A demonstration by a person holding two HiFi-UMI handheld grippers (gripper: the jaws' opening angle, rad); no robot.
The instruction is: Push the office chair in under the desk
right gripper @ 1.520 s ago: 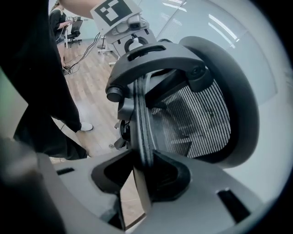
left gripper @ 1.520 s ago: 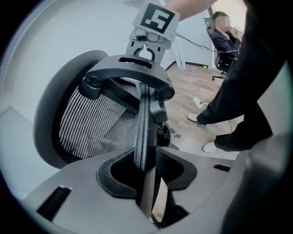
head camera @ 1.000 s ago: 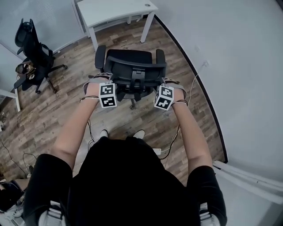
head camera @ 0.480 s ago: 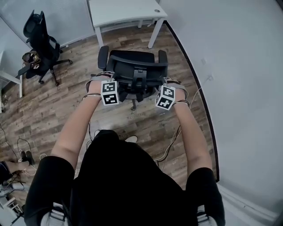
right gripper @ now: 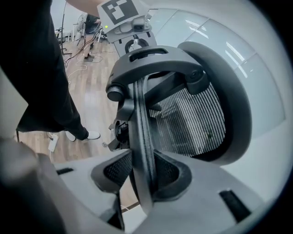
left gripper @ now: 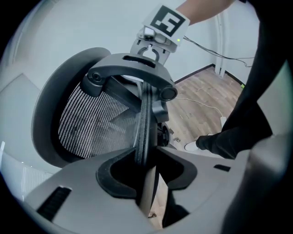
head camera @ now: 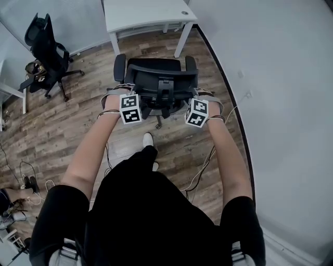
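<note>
The black office chair stands on the wood floor just in front of the white desk, its backrest toward me. My left gripper grips the backrest's left edge and my right gripper its right edge. In the left gripper view the thin backrest rim runs between the jaws of the left gripper, which are closed on it. In the right gripper view the rim sits between the pads of the right gripper. Those jaws are opening, though the pads still touch the rim.
A second black chair stands at the far left by another white table leg. The grey wall runs close along the right. Cables lie on the floor behind the chair. The person's foot is just behind the chair's base.
The person has stepped forward, and the chair has rolled a little closer to the desk. Both grippers have stayed on the backrest's edges.
</note>
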